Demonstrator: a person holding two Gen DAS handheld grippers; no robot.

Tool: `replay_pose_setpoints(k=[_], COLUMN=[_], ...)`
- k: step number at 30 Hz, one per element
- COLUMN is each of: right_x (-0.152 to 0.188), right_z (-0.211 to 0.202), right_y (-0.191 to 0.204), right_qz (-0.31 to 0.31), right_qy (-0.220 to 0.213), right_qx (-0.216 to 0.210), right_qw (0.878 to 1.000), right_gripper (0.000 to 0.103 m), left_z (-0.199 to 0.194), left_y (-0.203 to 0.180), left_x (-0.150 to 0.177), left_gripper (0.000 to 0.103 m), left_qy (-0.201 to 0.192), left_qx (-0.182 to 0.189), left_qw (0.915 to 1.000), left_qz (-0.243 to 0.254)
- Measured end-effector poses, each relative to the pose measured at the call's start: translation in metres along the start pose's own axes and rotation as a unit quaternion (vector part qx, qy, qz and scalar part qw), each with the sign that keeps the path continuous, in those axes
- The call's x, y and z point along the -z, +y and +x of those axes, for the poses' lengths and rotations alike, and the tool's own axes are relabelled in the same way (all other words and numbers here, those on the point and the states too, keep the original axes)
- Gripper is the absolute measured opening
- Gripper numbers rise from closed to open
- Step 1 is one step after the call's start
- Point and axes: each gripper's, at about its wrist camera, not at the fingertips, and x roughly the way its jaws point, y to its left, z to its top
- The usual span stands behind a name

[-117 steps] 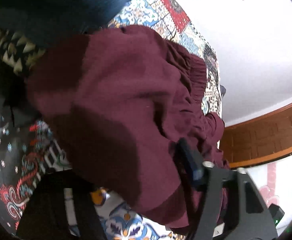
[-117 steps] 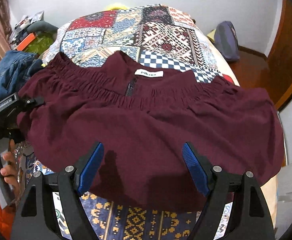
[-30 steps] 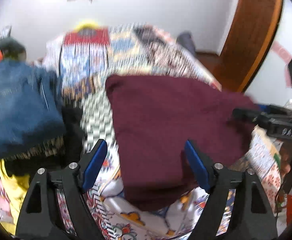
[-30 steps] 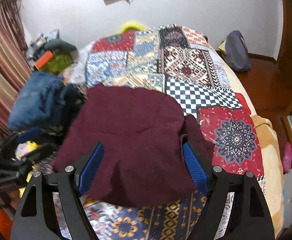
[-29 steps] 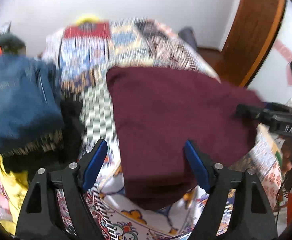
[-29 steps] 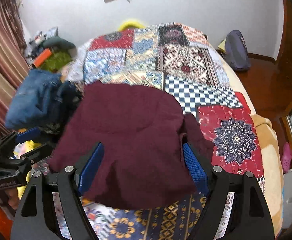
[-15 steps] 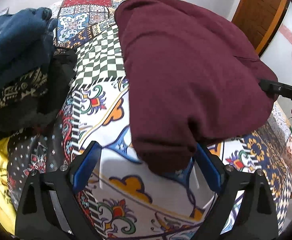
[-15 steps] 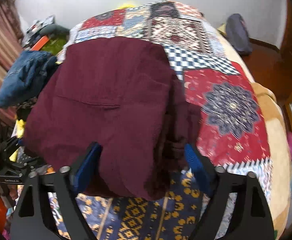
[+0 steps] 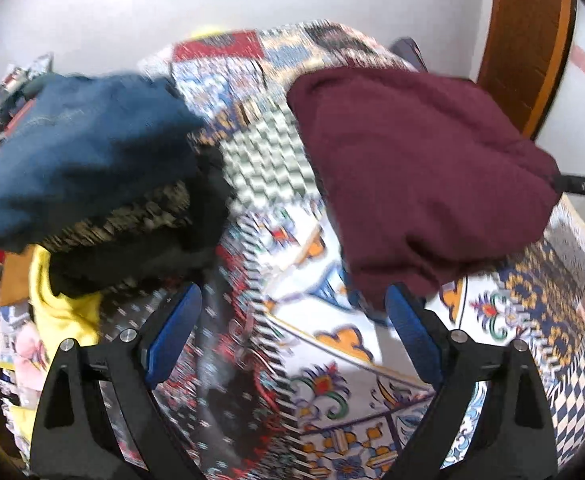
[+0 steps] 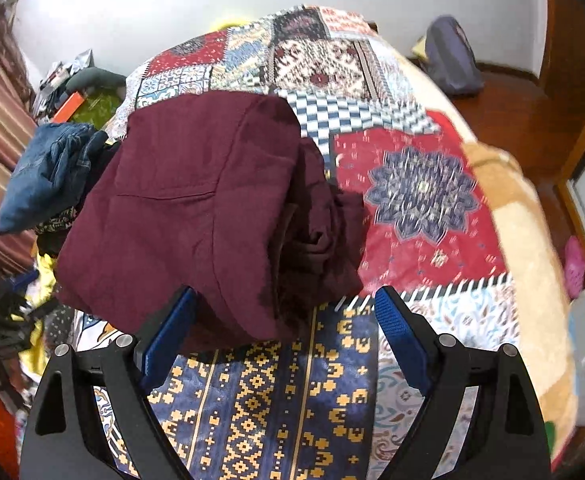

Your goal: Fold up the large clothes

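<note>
A maroon garment lies folded into a thick bundle on the patchwork bedspread; its loose bunched layers show on its right side. It also shows in the left wrist view at the right. My right gripper is open and empty, just in front of the bundle's near edge. My left gripper is open and empty, to the left of the bundle's near corner, over bare bedspread. The right gripper's tip pokes in at the far right of the left wrist view.
A pile of other clothes lies left of the bundle: blue denim on top, dark patterned fabric and yellow cloth below. The denim also shows in the right wrist view. A grey bag sits on the wooden floor beyond the bed.
Both grippers have pulled back from the folded maroon bundle. The left wrist view has swung left and up, blurred, so the denim pile now fills its left side.
</note>
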Motion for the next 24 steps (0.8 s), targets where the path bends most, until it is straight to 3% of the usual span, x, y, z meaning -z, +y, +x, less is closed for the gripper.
replay_pose_setpoints(k=[4,9,13,16,20,22,23,24], right_x=[-0.010,-0.029,-0.043,-0.050,-0.049,-0.046,-0.044,-0.042], right_z=[-0.011,-0.016,-0.005,0.018,0.063,0.081,0.090,0.098], right_y=[0.007,0.016,0.015,0.007,-0.018,-0.031,-0.040,-0.047], right_qz=[-0.018,-0.028,-0.009,0.017,0.065,0.086,0.104,0.122], right_qy=[-0.020,-0.043,-0.035,-0.007,0.051,0.076,0.089,0.100], right_qx=[0.006,-0.008,-0.052,-0.089,-0.093,-0.108,-0.130,-0.149], right_qw=[1.000,0.999,0.998,0.996,0.992,0.987,0.982,0.976], right_gripper=[0.088,0.089,0.089,0.089,0.089,0.092,0.098,0.102], left_z=[-0.013,-0.006,0.022,0.048,0.086,0.102,0.111,0.116], left_y=[0.007,0.010,0.013,0.012,0.012,0.017,0.021,0.022], left_x=[-0.027,-0.057,-0.076,-0.081,-0.081,-0.081,-0.081,-0.081], left_gripper=[0.094,0.094,0.094,0.094,0.095,0.095,0.096,0.097], left_qy=[-0.035,-0.044,-0.013,0.023,0.074,0.094,0.109,0.116], left_qx=[-0.005,0.014,0.076,0.115,0.177,0.225,0.253,0.266], left_qw=[0.9994,0.9985,0.9948,0.9892,0.9735,0.9569,0.9447,0.9386], left_qz=[-0.008,-0.031,-0.067,-0.089,-0.125,-0.157,-0.177,-0.187])
